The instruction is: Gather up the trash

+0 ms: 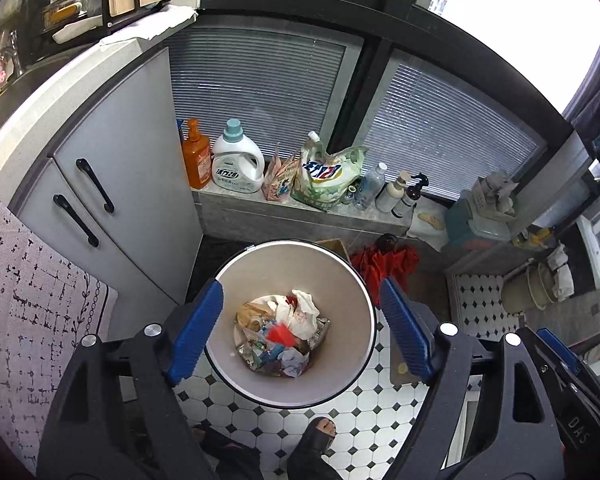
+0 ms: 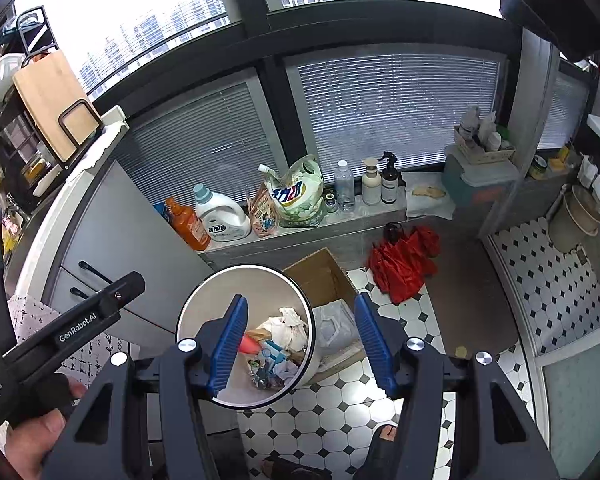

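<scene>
A round white trash bin (image 1: 340,280) stands on the tiled floor, holding several crumpled papers, wrappers and a blurred red piece (image 1: 281,334). My left gripper (image 1: 302,330) is open and empty, high above the bin with its blue pads either side of the opening. In the right wrist view the bin (image 2: 204,300) sits below my right gripper (image 2: 302,346), which is open and empty. A blurred red piece (image 2: 249,346) shows over the trash beside the left pad (image 2: 230,344). The left gripper's black body (image 2: 60,336) and the hand holding it show at the left.
Grey cabinet (image 1: 112,184) with black handles at left. Low ledge with detergent bottles (image 1: 236,160), refill pouch (image 1: 324,176) and small bottles. Cardboard box (image 2: 320,276) behind the bin, red folded umbrella (image 2: 404,260) on the floor, bucket (image 2: 576,216) at right. Sandalled feet (image 1: 316,436) below.
</scene>
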`<control>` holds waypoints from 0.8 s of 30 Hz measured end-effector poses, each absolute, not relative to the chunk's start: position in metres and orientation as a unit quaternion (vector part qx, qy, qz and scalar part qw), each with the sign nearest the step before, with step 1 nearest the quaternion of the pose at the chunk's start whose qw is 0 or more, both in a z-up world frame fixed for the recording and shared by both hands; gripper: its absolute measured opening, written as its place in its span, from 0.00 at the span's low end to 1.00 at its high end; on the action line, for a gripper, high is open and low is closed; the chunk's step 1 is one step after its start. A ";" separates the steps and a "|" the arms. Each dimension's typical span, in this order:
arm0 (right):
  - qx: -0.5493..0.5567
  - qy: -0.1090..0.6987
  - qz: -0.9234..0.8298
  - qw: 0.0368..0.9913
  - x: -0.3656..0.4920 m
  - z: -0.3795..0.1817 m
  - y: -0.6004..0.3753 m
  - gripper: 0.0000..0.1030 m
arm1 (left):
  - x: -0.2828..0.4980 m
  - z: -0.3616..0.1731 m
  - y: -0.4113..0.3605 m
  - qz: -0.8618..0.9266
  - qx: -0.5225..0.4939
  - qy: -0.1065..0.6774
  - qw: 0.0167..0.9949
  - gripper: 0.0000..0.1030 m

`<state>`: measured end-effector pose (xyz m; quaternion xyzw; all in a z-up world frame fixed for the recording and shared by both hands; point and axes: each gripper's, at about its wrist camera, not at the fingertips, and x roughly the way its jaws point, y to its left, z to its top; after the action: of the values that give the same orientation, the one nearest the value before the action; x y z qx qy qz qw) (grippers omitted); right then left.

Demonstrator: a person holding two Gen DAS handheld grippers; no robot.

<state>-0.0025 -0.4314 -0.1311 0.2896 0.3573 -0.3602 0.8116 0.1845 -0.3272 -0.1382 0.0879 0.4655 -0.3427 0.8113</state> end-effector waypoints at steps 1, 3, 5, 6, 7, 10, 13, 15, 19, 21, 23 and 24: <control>0.291 0.356 -0.360 0.812 -0.003 -0.131 -0.431 0.54 | 0.185 -0.138 -0.325 -0.341 0.089 0.464 0.812 0.81; 0.291 0.352 -0.360 0.814 -0.003 -0.128 -0.430 0.54 | 0.186 -0.134 -0.321 -0.336 0.088 0.461 0.816 0.84; 0.290 0.348 -0.358 0.816 -0.004 -0.125 -0.429 0.54 | 0.187 -0.130 -0.318 -0.331 0.088 0.457 0.821 0.85; 0.289 0.346 -0.357 0.818 -0.003 -0.124 -0.429 0.54 | 0.187 -0.128 -0.316 -0.330 0.087 0.455 0.822 0.85; 0.288 0.345 -0.354 0.820 -0.002 -0.122 -0.428 0.54 | 0.188 -0.125 -0.314 -0.328 0.086 0.453 0.825 0.85; 0.285 0.342 -0.346 0.826 0.002 -0.116 -0.425 0.55 | 0.190 -0.116 -0.308 -0.323 0.081 0.445 0.831 0.87; 0.281 0.337 -0.337 0.833 0.006 -0.107 -0.421 0.59 | 0.190 -0.107 -0.298 -0.318 0.076 0.437 0.838 0.89; 0.279 0.332 -0.331 0.838 0.009 -0.101 -0.419 0.61 | 0.189 -0.099 -0.292 -0.313 0.073 0.431 0.843 0.89; 0.273 0.327 -0.314 0.849 0.017 -0.088 -0.414 0.69 | 0.190 -0.083 -0.276 -0.292 0.065 0.419 0.857 0.92; 0.271 0.324 -0.304 0.854 0.021 -0.082 -0.411 0.75 | 0.190 -0.074 -0.269 -0.283 0.060 0.411 0.864 0.93; 0.267 0.321 -0.291 0.861 0.026 -0.075 -0.409 0.78 | 0.190 -0.064 -0.261 -0.273 0.057 0.401 0.872 0.94; 0.265 0.320 -0.285 0.864 0.028 -0.072 -0.408 0.79 | 0.190 -0.060 -0.256 -0.268 0.056 0.398 0.876 0.94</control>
<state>0.0279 -0.4075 -0.0720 0.2652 0.3199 -0.2849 0.8638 0.1903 -0.2563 -0.0599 0.0563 0.3976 -0.2678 0.8758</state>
